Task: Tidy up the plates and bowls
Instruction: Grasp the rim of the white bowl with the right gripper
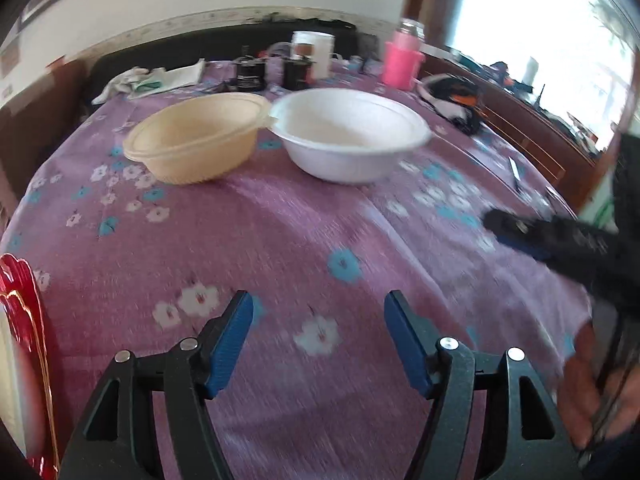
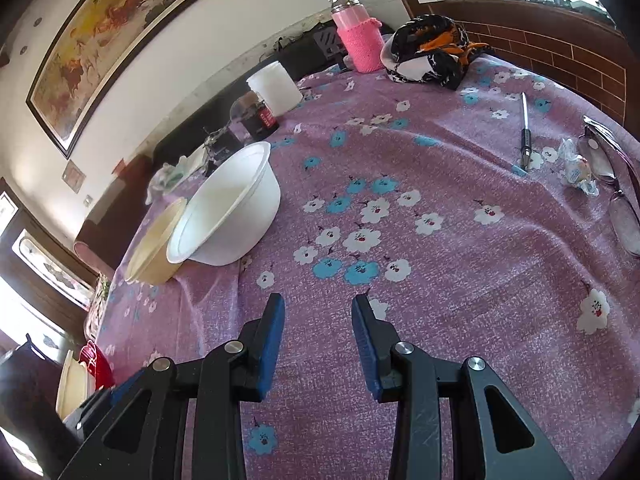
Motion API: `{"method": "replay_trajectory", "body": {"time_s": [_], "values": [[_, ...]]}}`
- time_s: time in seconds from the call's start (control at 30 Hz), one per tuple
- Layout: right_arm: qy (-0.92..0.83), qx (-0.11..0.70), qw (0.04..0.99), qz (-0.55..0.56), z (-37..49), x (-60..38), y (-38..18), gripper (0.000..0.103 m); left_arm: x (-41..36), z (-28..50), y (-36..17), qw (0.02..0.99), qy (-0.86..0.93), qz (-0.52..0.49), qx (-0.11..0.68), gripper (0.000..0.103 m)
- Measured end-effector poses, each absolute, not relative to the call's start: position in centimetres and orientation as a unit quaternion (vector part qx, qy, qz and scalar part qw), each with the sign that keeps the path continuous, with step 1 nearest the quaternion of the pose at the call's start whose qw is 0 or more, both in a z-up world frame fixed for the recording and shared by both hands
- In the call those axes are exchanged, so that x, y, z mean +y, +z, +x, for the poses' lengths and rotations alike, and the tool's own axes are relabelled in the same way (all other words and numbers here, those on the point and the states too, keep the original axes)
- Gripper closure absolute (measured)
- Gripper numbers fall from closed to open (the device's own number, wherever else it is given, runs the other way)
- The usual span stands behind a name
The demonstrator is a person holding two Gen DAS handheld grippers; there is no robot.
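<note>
Rims of cream bowl [image 1: 196,138] and white bowl [image 1: 348,134] touching, left tool [image 1: 319,312] wide, right tool [image 2: 318,316] narrower, both empty.

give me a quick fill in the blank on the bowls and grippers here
1. The white bowl sits beside a ____ bowl.
2. Both bowls stand on a floral cloth whose main colour is ____.
3. The left hand-held gripper and the right hand-held gripper both hold ____.

Missing words: beige; purple; nothing

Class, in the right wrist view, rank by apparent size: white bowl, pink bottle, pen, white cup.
1. white bowl
2. pink bottle
3. white cup
4. pen
The bottle and cup stand farther from the camera, so their true sizes stay unsure.
</note>
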State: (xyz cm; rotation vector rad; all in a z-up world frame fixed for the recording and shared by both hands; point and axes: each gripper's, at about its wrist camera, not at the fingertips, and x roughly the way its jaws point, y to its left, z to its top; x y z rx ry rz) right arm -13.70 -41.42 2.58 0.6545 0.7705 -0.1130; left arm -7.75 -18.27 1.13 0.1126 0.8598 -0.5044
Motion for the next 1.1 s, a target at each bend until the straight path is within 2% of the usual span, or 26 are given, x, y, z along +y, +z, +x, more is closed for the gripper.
{"method": "replay_trajectory", "body": {"time_s": [0.17,0.2,0.4,0.6,0.8,0.87,0.9,1.0,1.1], "values": [[-0.045,0.382,0.866,0.319,-13.0,-41.5,2.1,0.066,-17.9,-4.3,0.1,0.868,-0.209,0.029,0.45,0.031],[-0.048,0.385,0.865,0.32,-12.9,-41.5,2.0,0.066,-17.7,-4.0,0.2,0.869,-0.208,0.025,0.449,0.022],[-0.044,0.414,0.842,0.344,-10.9,-41.9,2.2,0.066,-18.4,-3.9,0.0,0.868,-0.19,0.054,0.456,0.015],[-0.045,0.411,0.845,0.339,-6.5,-41.8,5.2,0.064,-18.1,-4.0,0.0,0.87,-0.18,0.059,0.454,0.014],[-0.044,0.438,0.831,0.34,-1.8,-41.0,3.9,0.064,-17.4,-3.9,0.1,0.872,-0.182,0.041,0.453,0.014],[-0.045,0.448,0.822,0.35,-1.6,-40.9,3.0,0.083,-17.4,-4.0,0.2,0.874,-0.181,0.042,0.448,0.014],[-0.043,0.451,0.818,0.354,-1.7,-41.0,2.8,0.089,-17.3,-4.1,0.4,0.876,-0.183,0.042,0.444,0.014],[-0.041,0.441,0.82,0.362,-3.6,-41.7,3.3,0.094,-17.2,-4.5,0.8,0.881,-0.191,0.036,0.432,0.014],[-0.036,0.428,0.829,0.357,-6.9,-42.9,4.7,0.095,-16.5,-5.0,1.6,0.889,-0.204,0.015,0.409,0.014]]}}
